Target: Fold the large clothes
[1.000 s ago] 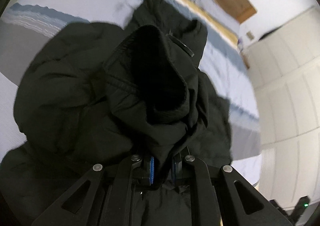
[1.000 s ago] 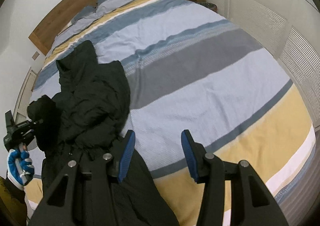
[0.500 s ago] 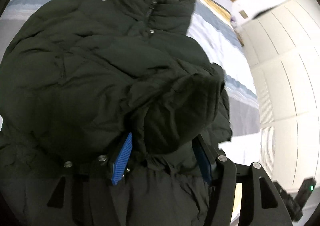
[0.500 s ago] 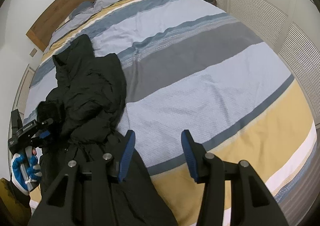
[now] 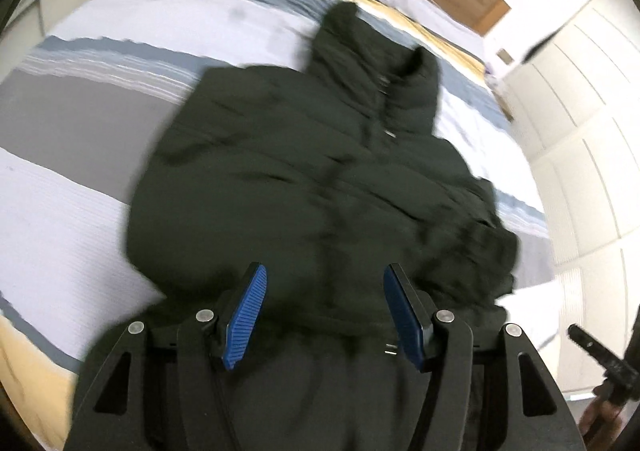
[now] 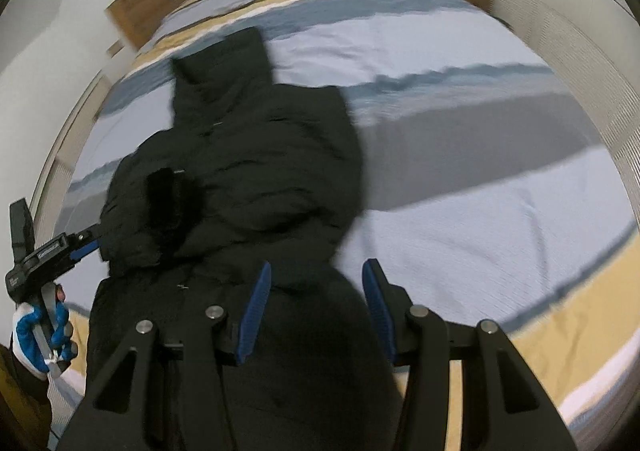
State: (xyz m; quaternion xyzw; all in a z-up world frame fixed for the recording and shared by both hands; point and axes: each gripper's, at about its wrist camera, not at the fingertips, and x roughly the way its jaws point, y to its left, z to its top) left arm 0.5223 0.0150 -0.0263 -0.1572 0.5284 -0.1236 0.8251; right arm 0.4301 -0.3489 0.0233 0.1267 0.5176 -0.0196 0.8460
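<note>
Lying long from near to far on the bed (image 6: 480, 211), the black coat (image 5: 304, 179) sits just ahead of both wide-open, empty grippers, the left gripper (image 5: 324, 317) and the right gripper (image 6: 316, 311).

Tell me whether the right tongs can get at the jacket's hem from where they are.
Probably yes: the right tongs are open, the black jacket lies partly between the fingers, and nothing covers its near edge on the striped bed.

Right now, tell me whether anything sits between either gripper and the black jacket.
Nothing visible does. The left gripper and right gripper are both open directly over the black jacket, which lies on the striped bed cover with nothing on top of it.
</note>
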